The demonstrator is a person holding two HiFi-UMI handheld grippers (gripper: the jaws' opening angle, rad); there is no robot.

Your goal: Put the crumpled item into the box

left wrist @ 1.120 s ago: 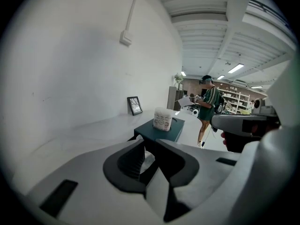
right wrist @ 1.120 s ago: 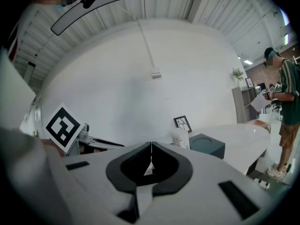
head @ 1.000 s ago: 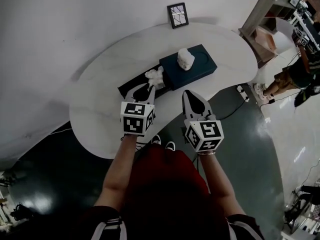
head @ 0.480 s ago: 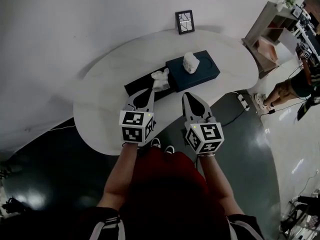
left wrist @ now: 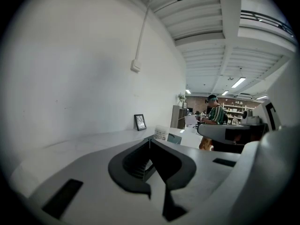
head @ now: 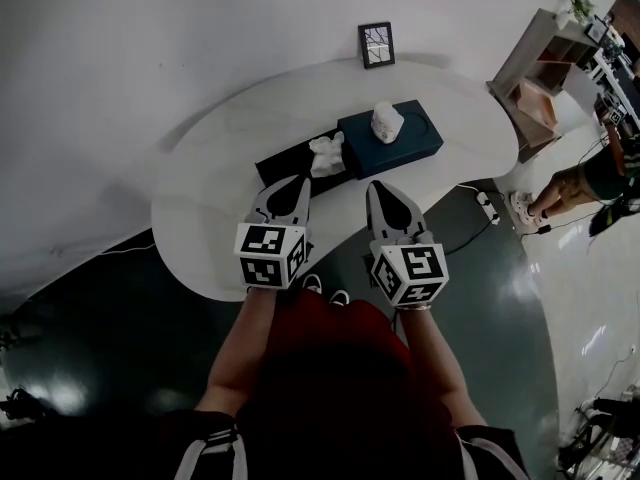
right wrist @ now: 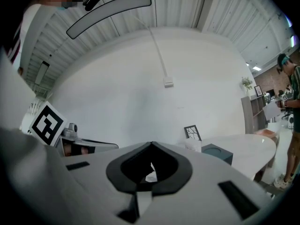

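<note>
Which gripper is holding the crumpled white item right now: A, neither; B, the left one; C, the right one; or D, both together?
A: the crumpled item lies beside the dark blue box, past both tips, and the left gripper and right gripper each have jaws shut on nothing.

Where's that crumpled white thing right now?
In the head view the crumpled white item lies at the right end of the flat black box, beside the dark teal tissue box, just ahead of the left gripper.

The crumpled item lies just beside the teal box.
</note>
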